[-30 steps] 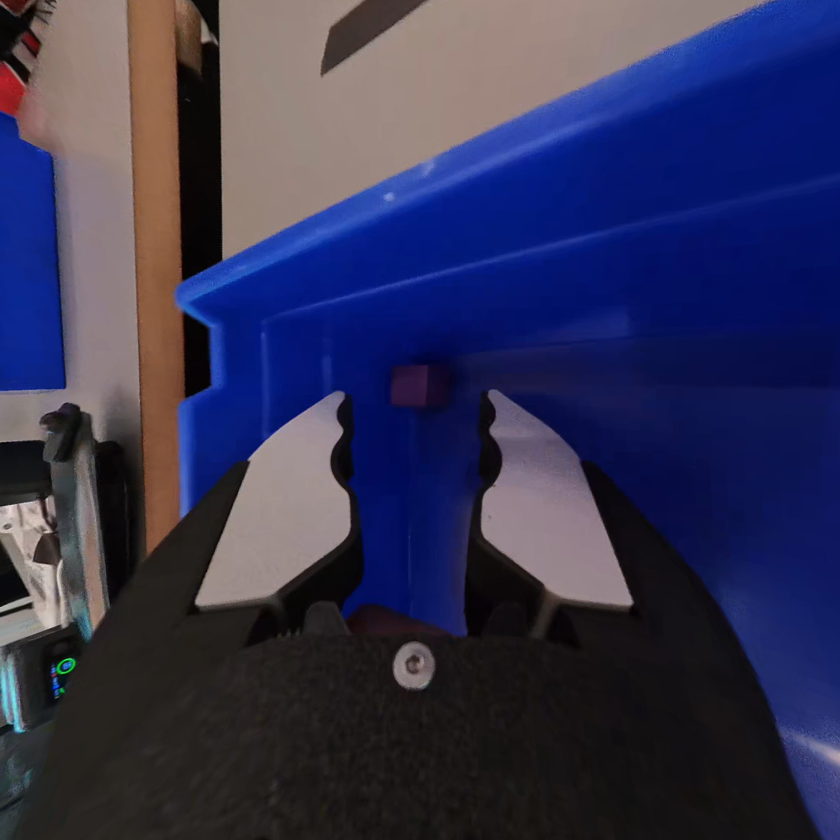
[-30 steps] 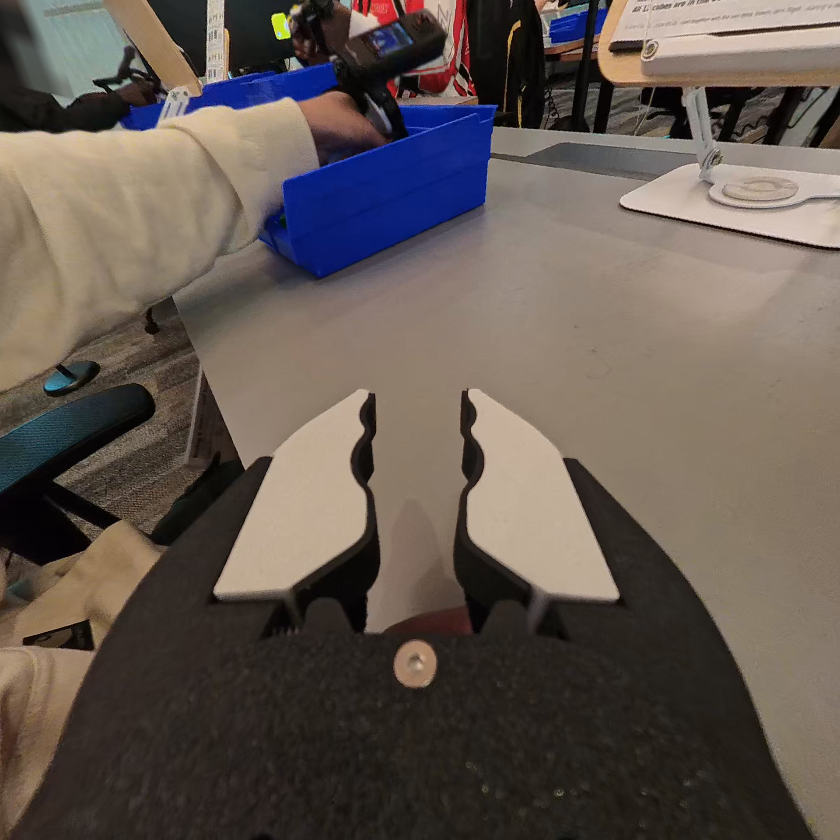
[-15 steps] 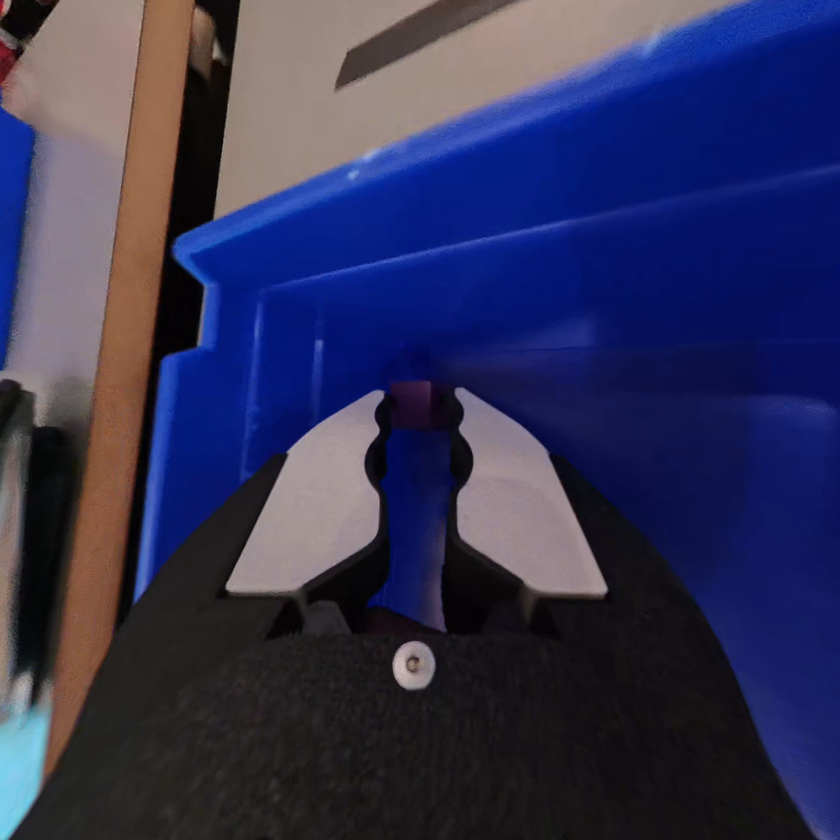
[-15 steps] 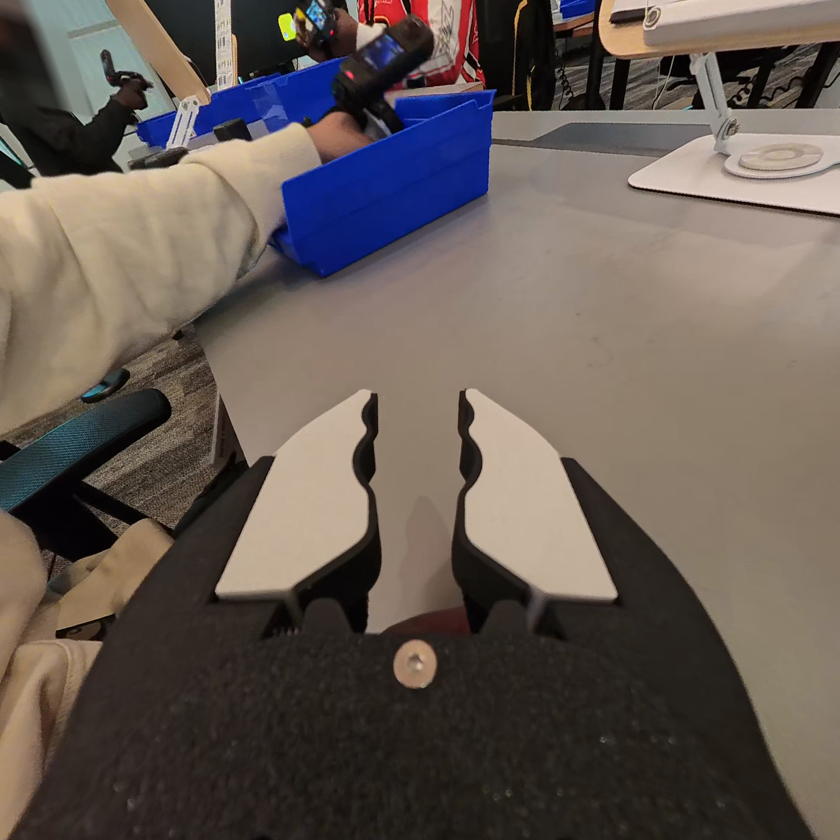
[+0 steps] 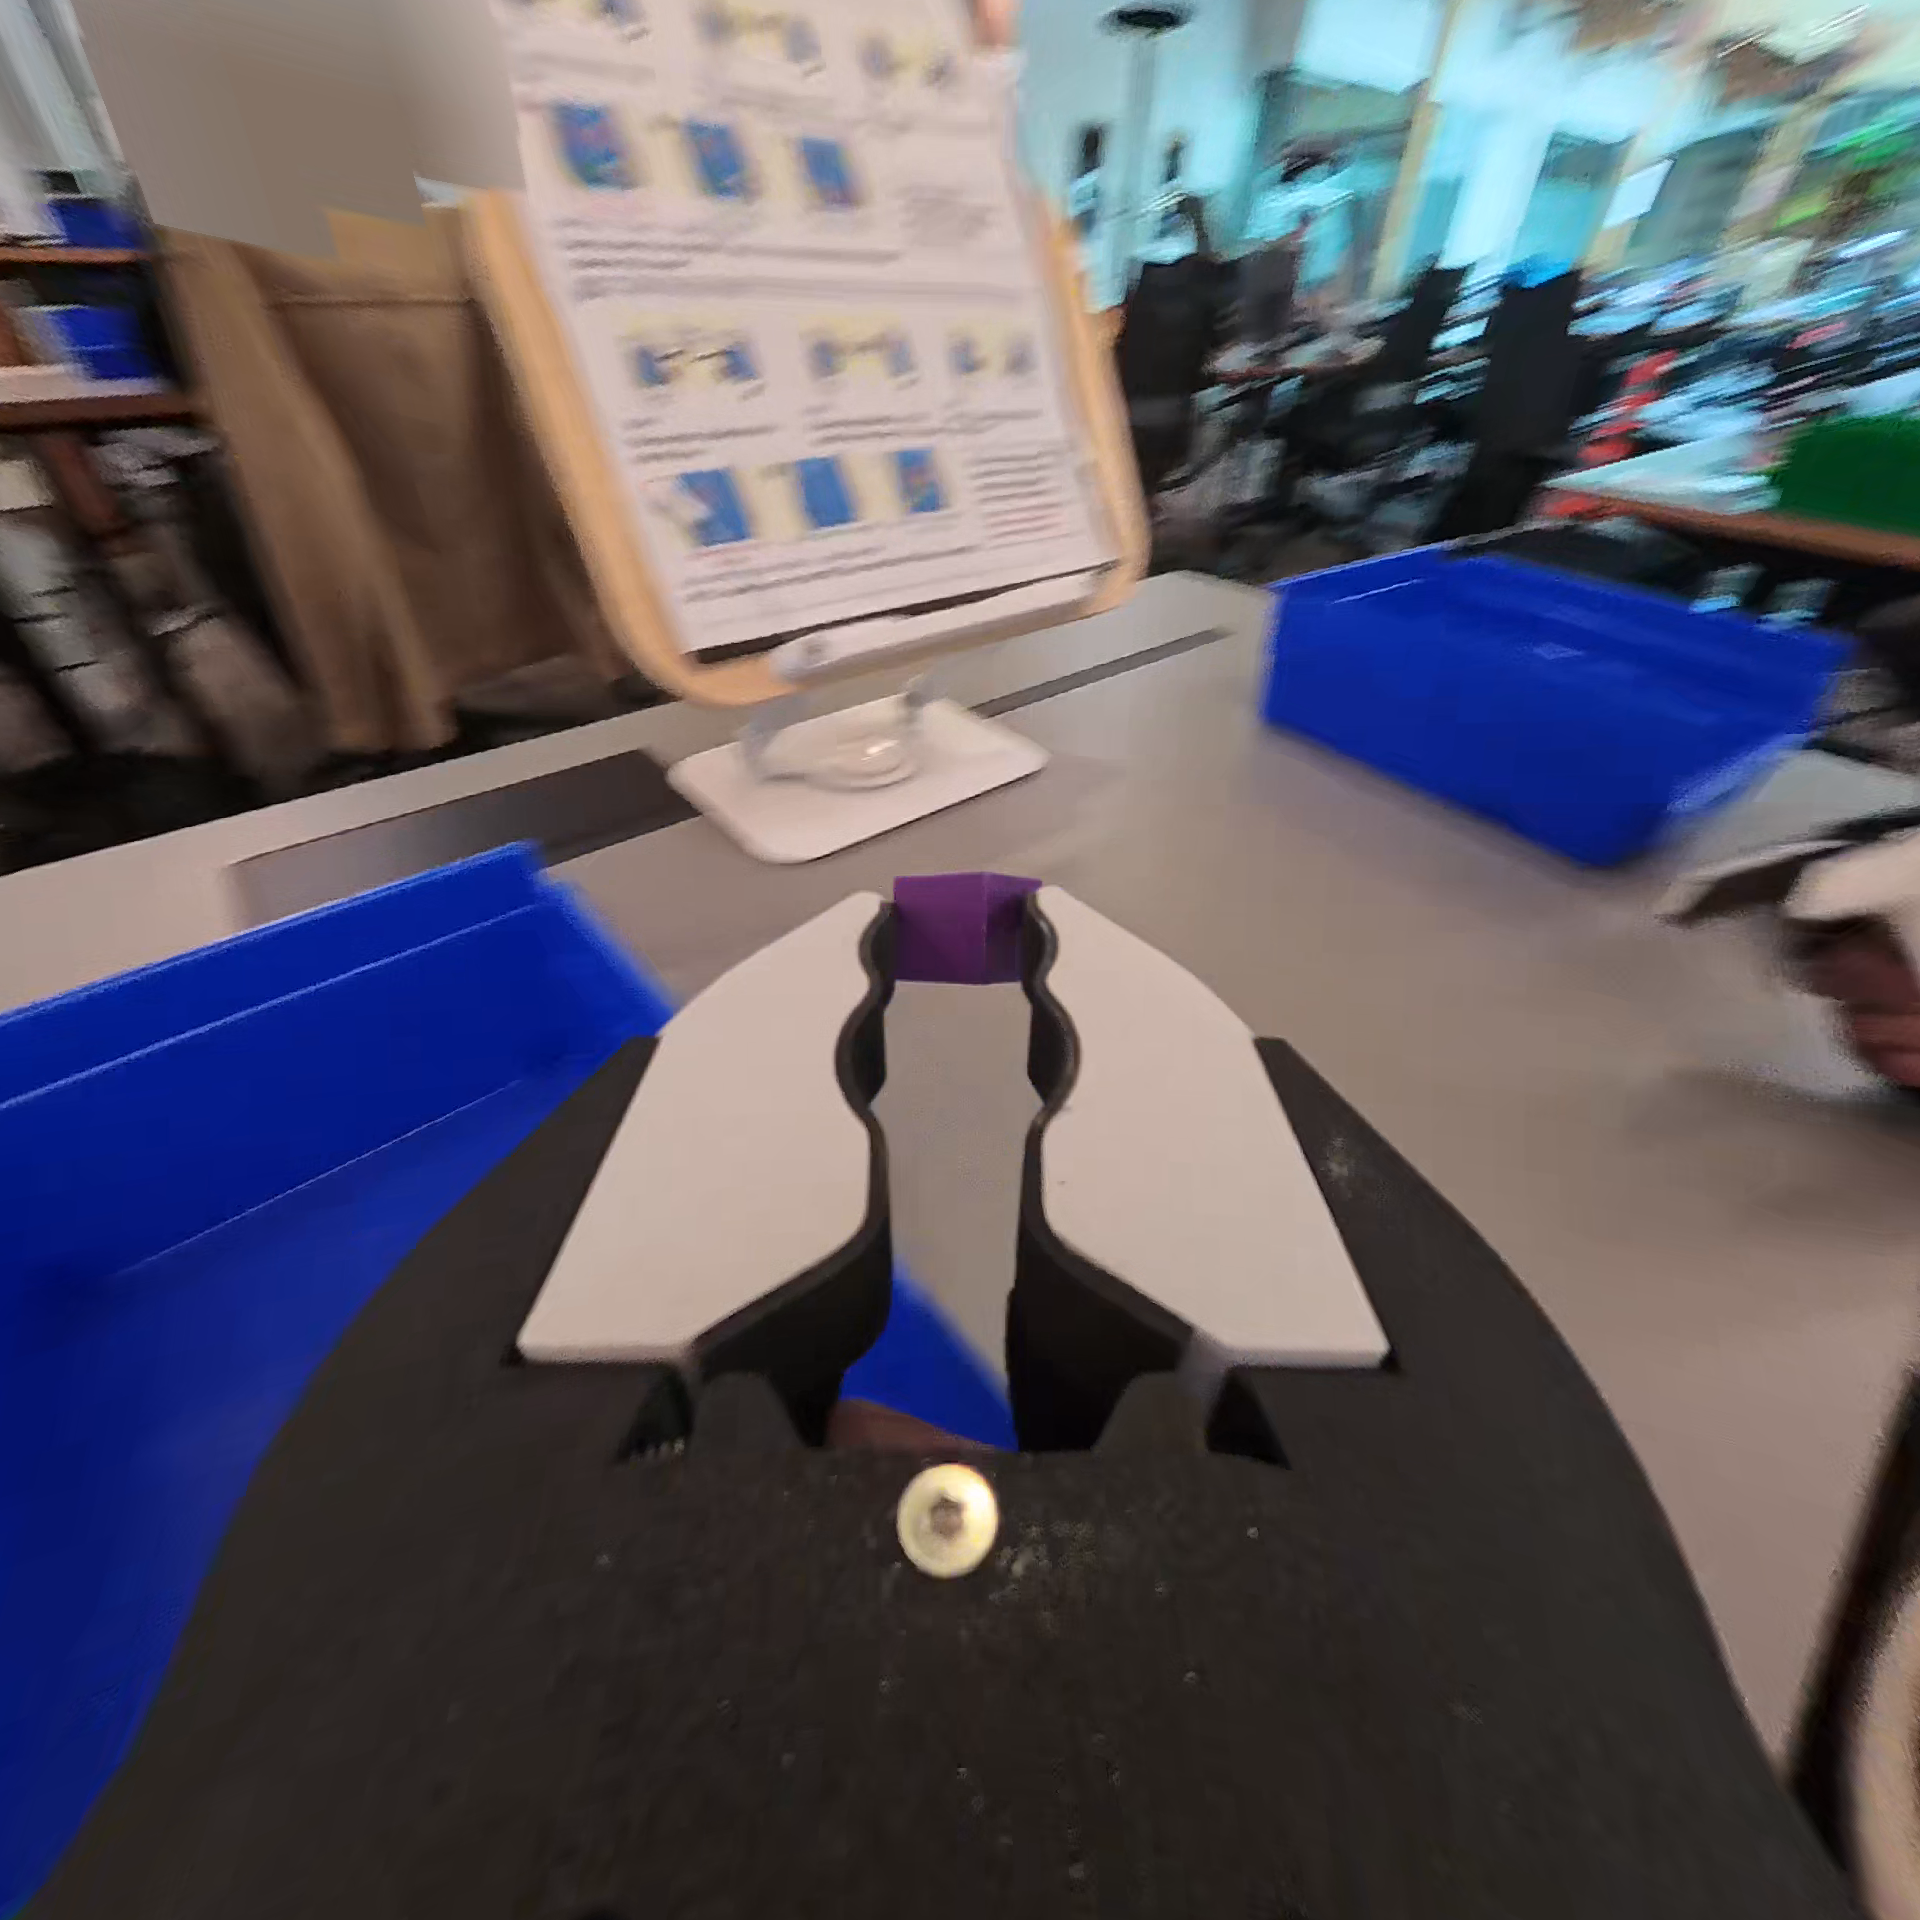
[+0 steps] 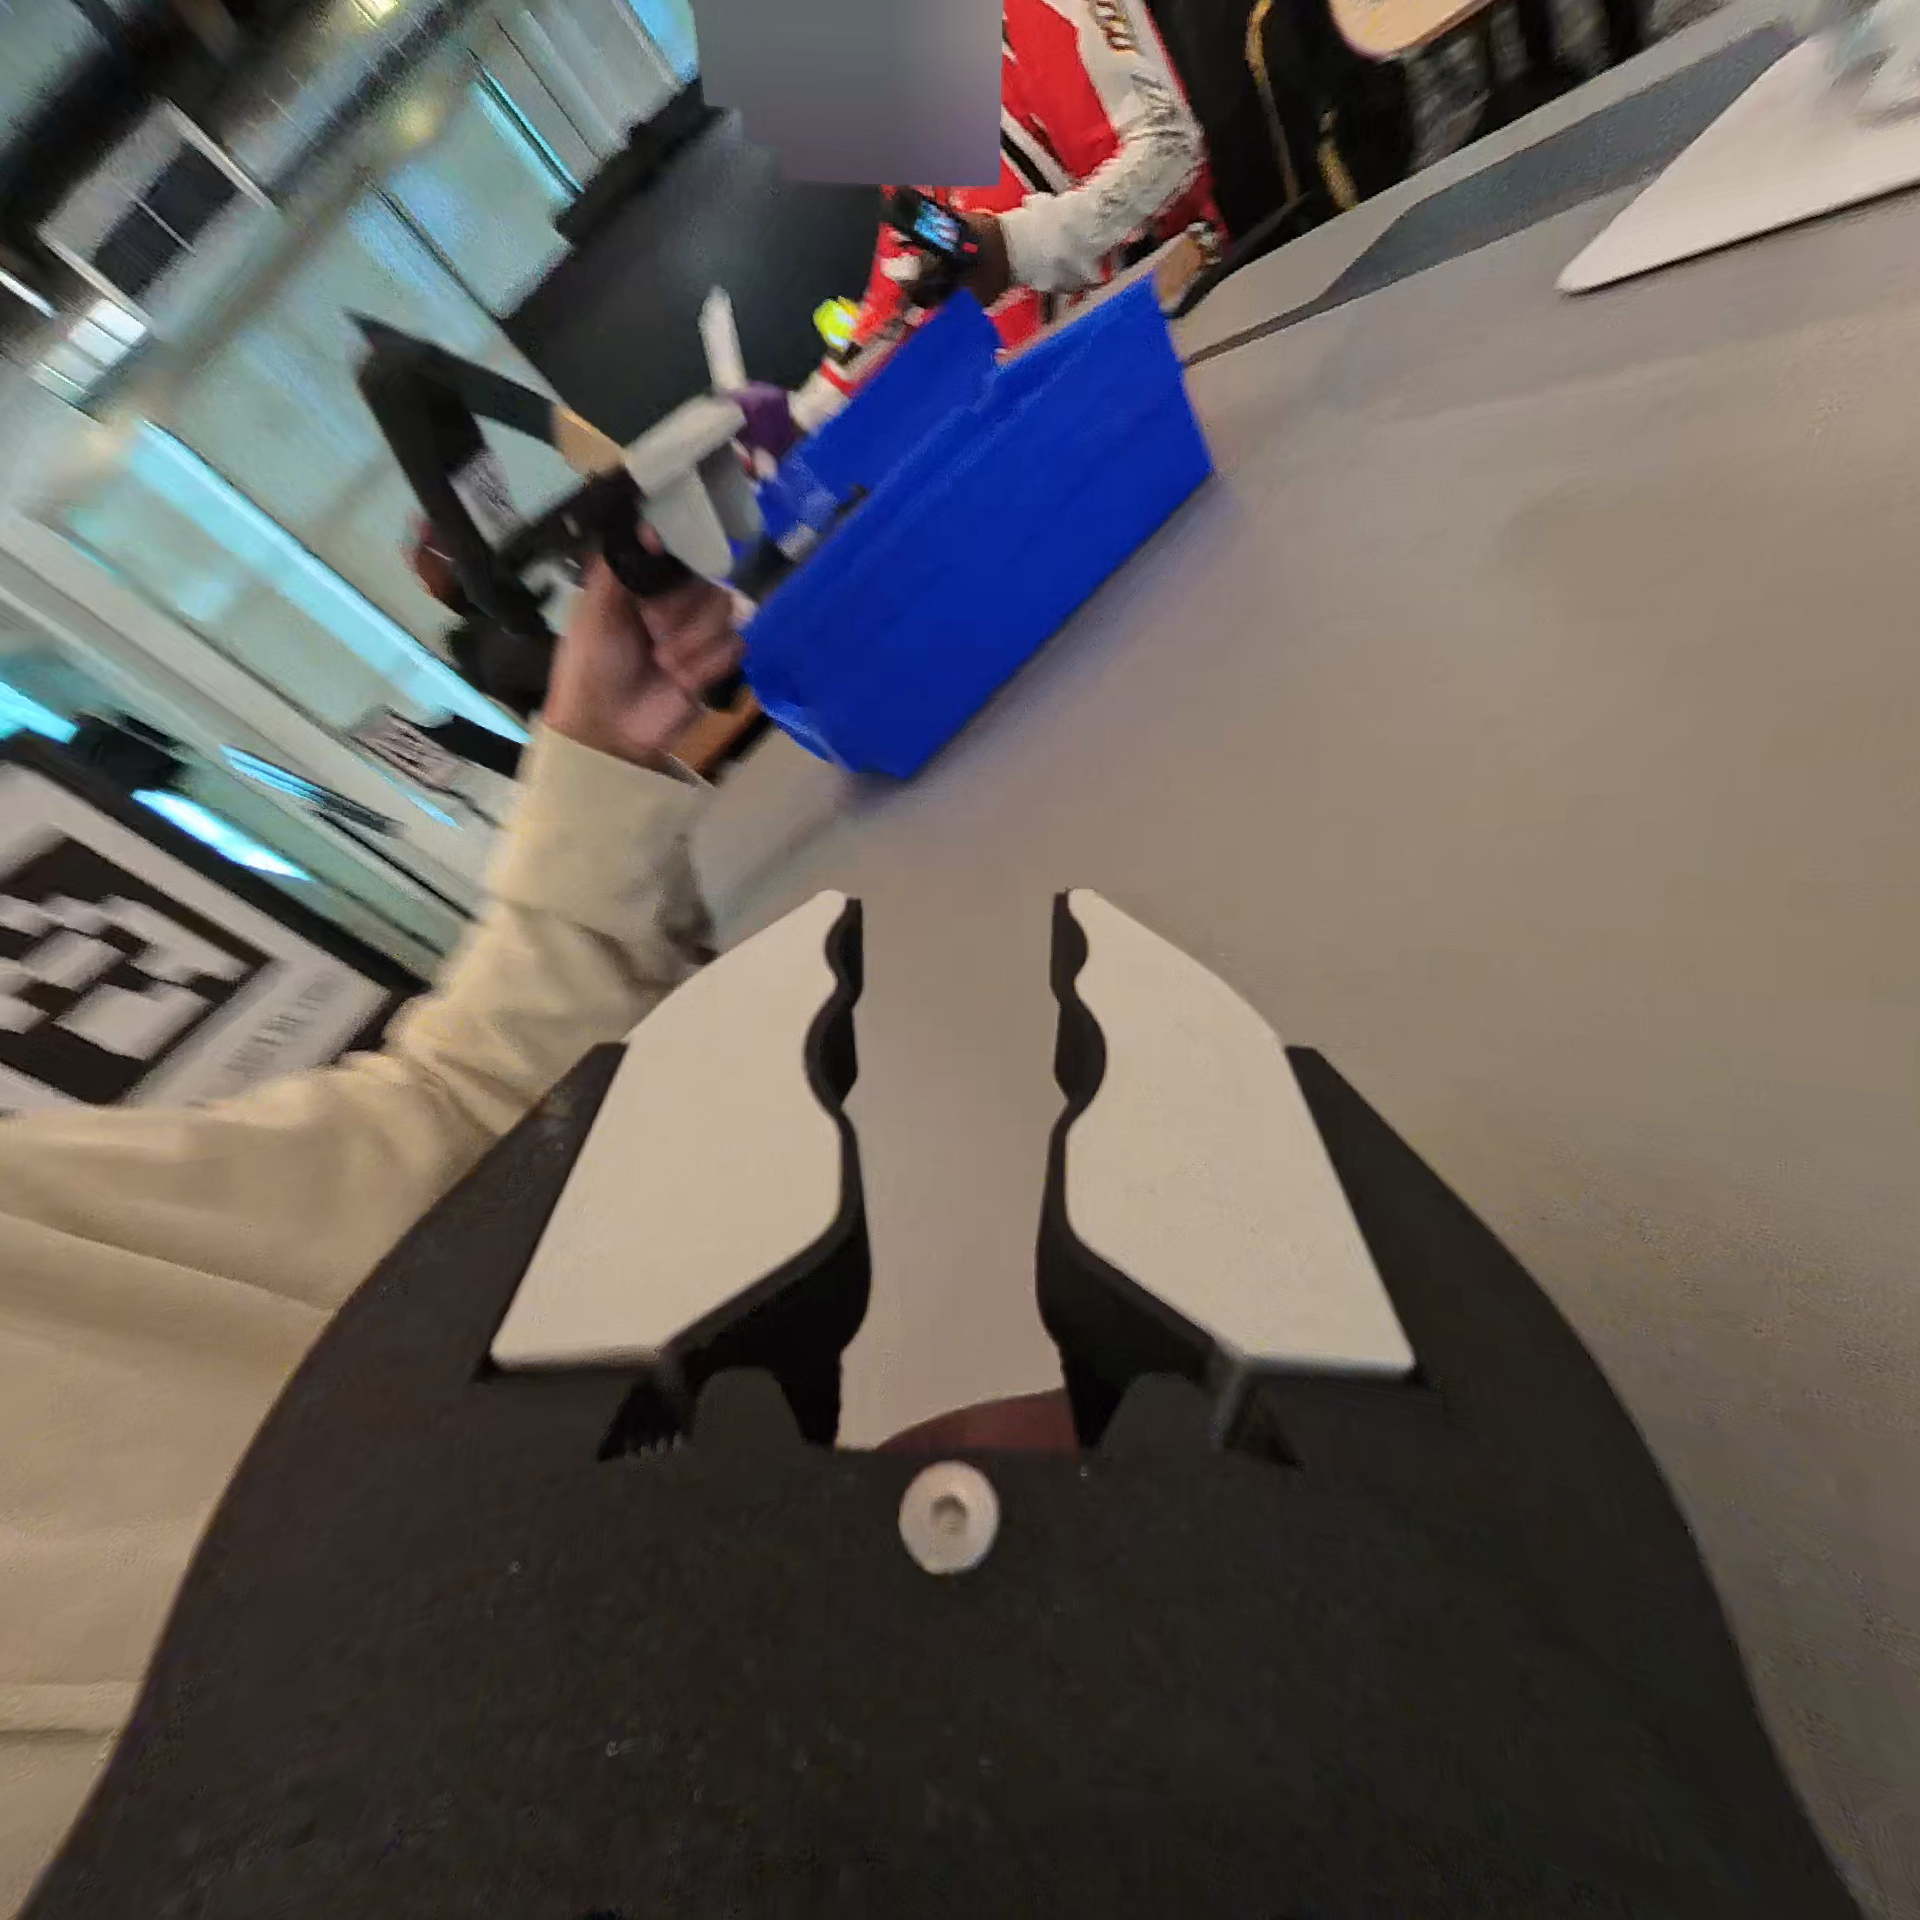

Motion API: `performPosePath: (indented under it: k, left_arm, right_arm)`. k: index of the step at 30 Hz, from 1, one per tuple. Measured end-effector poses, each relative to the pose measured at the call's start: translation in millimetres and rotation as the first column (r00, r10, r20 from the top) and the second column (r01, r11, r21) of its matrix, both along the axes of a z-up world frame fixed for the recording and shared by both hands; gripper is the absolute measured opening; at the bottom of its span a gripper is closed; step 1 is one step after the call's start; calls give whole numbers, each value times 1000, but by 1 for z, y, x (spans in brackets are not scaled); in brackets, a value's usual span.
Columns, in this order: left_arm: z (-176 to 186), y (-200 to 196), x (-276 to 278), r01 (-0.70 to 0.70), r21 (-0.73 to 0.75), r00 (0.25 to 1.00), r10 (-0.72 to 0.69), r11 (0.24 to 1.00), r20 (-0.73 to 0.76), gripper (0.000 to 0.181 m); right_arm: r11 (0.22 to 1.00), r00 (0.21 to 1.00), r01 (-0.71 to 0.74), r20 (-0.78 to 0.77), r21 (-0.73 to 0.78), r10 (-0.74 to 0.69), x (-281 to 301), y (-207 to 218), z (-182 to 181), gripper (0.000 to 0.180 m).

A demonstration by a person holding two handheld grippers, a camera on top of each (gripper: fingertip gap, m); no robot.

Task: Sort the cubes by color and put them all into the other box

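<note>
Purple cube (image 5: 964, 940): you are pinching it at the very tips of the left gripper (image 5: 961, 935), clear of both boxes and up in the air over the table (image 5: 1455, 1091).
Left gripper: its jaws are closing on the cube's sides only — nothing else is between them.
Right gripper (image 6: 956, 935): you are holding it low over the bare table, jaws partly apart and gripping nothing.
Near box (image 5: 260, 1091): it is sitting just below and left of your left gripper; its inside is hidden from here.
Far box (image 5: 1507, 707): it is waiting well apart across the table, contents too blurred to tell.
Progress: one cube is travelling — I judge this a mid-carry; how many are sorted or left, the views are not showing.
Left to do: you are still needing to drop this cube in the far box.
</note>
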State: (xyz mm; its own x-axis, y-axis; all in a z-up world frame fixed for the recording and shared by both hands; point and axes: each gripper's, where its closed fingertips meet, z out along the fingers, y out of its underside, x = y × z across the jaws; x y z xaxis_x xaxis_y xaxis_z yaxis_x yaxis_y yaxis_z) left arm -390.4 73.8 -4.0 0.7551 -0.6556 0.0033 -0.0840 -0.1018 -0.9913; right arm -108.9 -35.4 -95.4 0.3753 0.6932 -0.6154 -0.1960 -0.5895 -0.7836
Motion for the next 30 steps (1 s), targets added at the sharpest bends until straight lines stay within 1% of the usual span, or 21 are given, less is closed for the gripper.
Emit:
performPosePath:
  k: [2, 3, 4, 6, 8, 10, 14, 15, 16, 17, 19, 20, 22, 24, 26, 28, 30]
  left_arm:
    - [9, -23, 35, 144, 33, 988, -145, 989, 49, 22]
    - [13, -35, 55, 218, 53, 974, -221, 975, 56, 22]
    - [17, -47, 75, 284, 75, 956, -289, 956, 57, 22]
    - [20, -67, 113, 384, 120, 921, -390, 915, 24, 22]
    - [18, -82, 145, 450, 157, 892, -451, 879, -36, 22]
    - [13, -91, 169, 496, 170, 868, -489, 851, -86, 22]
    - [0, -100, 197, 557, 155, 831, -547, 816, -105, 22]
    - [-4, -100, 202, 564, 148, 826, -553, 813, -113, 22]
    - [-8, -99, 205, 558, 148, 830, -545, 817, -120, 22]
    - [-12, -98, 207, 550, 155, 835, -536, 821, -122, 22]
    - [-19, -99, 210, 538, 154, 843, -525, 829, -118, 23]
    - [-22, -100, 211, 528, 135, 849, -517, 839, -110, 25]
    - [-28, -107, 208, 517, 91, 856, -511, 851, -83, 44]
    - [-33, -118, 200, 501, 57, 865, -500, 863, -42, 50]
    - [-43, -126, 188, 451, 38, 892, -451, 892, -3, 50]
    - [-57, -131, 174, 385, 22, 923, -385, 923, 6, 49]
    - [-69, -139, 166, 359, 0, 933, -359, 933, 18, 46]
  right_arm:
    - [990, 979, -110, -184, -88, 93, -14, 1, 21, 36]
    - [973, 946, -194, -286, -128, 151, -22, 1, 35, 37]
    - [946, 901, -281, -383, -163, 202, -32, 0, 48, 38]
    - [866, 791, -451, -546, -215, 276, -50, -1, 70, 44]
    - [784, 694, -571, -652, -242, 304, -67, 1, 85, 48]
    - [747, 647, -617, -700, -248, 302, -79, 5, 91, 51]
    - [721, 639, -644, -698, -255, 324, -94, 4, 85, 54]
    - [723, 633, -641, -709, -256, 311, -93, 7, 84, 50]
    - [722, 619, -646, -724, -248, 305, -90, 8, 83, 33]
    - [720, 612, -649, -731, -246, 302, -88, 10, 81, 21]
    - [720, 625, -647, -716, -252, 311, -84, 10, 74, 21]
    - [738, 649, -623, -698, -258, 304, -81, 11, 71, 20]
    - [785, 688, -566, -668, -251, 283, -71, 15, 66, 20]
    - [835, 751, -494, -603, -243, 269, -59, 14, 59, 20]
    - [900, 841, -385, -480, -203, 251, -45, 8, 48, 20]
    - [961, 924, -243, -335, -135, 186, -29, 3, 38, 20]
    - [993, 974, -111, -205, -42, 101, -12, -2, 35, 20]
